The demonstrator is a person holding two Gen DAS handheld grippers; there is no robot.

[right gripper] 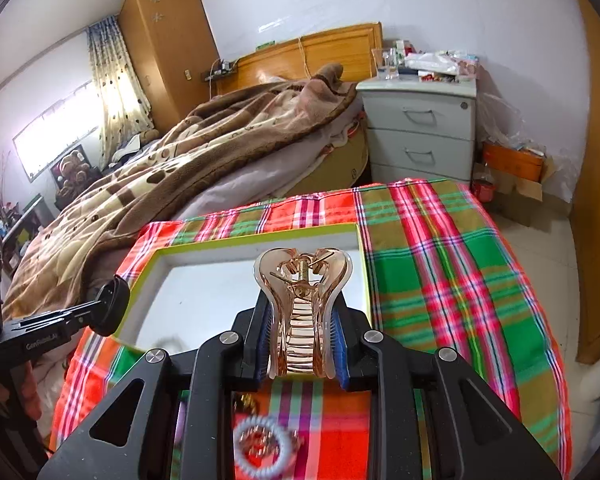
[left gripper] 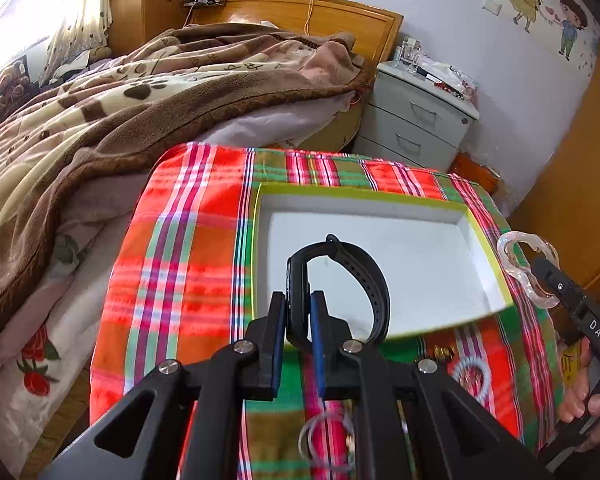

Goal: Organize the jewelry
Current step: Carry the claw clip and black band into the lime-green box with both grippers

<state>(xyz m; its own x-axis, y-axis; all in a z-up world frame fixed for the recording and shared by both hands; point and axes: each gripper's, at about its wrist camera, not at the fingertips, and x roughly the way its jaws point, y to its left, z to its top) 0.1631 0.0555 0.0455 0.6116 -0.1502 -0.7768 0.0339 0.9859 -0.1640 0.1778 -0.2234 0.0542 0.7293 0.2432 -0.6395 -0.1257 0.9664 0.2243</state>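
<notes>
My left gripper (left gripper: 298, 300) is shut on a black smartwatch (left gripper: 340, 280) and holds it above the near edge of a white tray with a lime rim (left gripper: 380, 194). My right gripper (right gripper: 302, 312) is shut on a rose-gold hair claw clip (right gripper: 302, 304) above the tray's near right part (right gripper: 260, 236). The clip and right gripper also show at the right of the left wrist view (left gripper: 526, 268). The left gripper with the watch shows at the left of the right wrist view (right gripper: 108, 310).
The tray lies on a red-green plaid cloth (left gripper: 180, 240) over a small table. A spiral hair tie (right gripper: 260, 448), a clear ring (left gripper: 324, 440) and small gold pieces lie near the front. A bed (left gripper: 100, 120) and nightstand (right gripper: 420, 132) stand behind.
</notes>
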